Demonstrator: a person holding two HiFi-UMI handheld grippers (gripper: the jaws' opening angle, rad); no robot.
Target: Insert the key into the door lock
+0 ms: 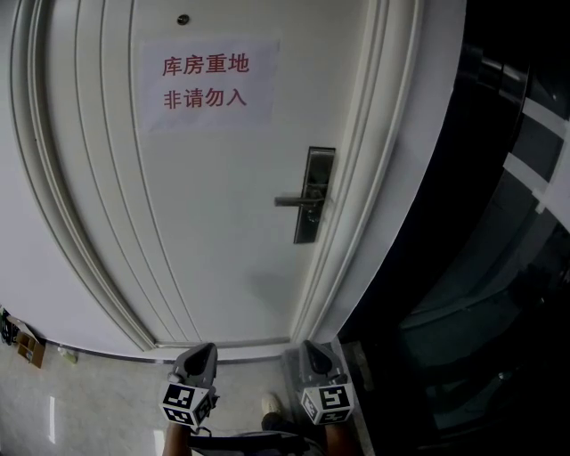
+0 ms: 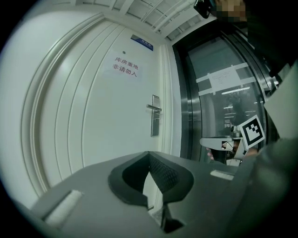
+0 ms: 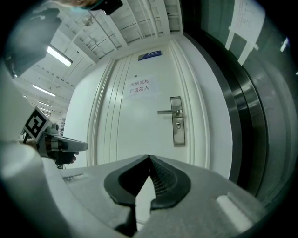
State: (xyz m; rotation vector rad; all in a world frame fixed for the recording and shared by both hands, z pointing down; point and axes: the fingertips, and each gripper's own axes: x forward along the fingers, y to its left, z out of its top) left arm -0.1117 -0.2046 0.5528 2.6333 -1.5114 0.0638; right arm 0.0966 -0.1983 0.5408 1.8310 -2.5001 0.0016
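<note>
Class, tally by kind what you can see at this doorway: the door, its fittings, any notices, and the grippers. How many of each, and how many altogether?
Door: 1
Paper notice: 1
Lever handle: 1
Lock plate: 1
Peephole: 1
Grippers: 2, left gripper and right gripper
Total: 7
</note>
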